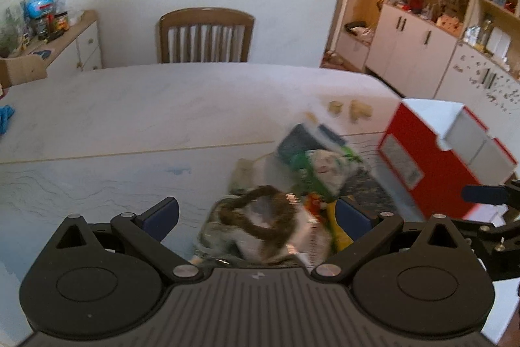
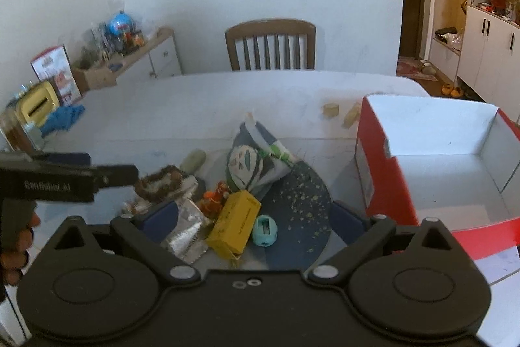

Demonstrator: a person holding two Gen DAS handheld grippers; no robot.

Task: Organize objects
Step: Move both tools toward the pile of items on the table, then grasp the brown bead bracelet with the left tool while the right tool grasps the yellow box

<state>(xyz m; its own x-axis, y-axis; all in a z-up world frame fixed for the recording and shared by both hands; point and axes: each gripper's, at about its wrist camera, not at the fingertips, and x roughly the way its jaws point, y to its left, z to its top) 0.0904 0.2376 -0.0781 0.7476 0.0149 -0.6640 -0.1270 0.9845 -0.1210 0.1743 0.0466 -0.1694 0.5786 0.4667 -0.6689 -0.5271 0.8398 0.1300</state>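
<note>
A pile of small objects lies on the white table. It holds a yellow box, a teal sharpener, a silver foil packet, a brown furry ring, a blue-green pouch and a dark speckled cap. My right gripper hangs open just above the yellow box and the packet, touching neither. My left gripper is open over the furry ring, blurred, with nothing gripped. To the right stands an open red box with a white inside.
Two small wooden blocks lie behind the pile, near the red box. A wooden chair stands at the table's far side. A blue cloth lies at the left edge. Cupboards fill the right wall.
</note>
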